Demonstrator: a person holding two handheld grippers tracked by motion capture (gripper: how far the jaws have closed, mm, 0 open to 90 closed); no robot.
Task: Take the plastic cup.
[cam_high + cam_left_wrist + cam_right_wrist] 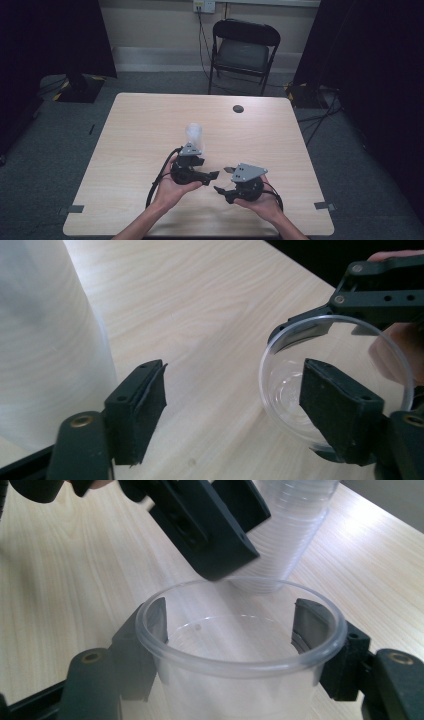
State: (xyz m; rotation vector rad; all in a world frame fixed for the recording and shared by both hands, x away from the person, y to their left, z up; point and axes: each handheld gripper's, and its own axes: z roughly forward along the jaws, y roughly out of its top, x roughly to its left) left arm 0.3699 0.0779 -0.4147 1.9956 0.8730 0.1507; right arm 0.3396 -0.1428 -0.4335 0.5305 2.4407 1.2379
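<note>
At a pale wooden counter [140,125], the right tool [230,630] grips a single clear plastic cup [240,645], one jaw pressed to each side of its wall just under the rim; the cup's base is cut off below. The left tool [235,400] is released, nothing between its jaws, one of which overlaps the cup's rim. A stack of clear cups [194,134] stands just beyond the left tool, washed out from above, its top cropped in the right gripper view.
</note>
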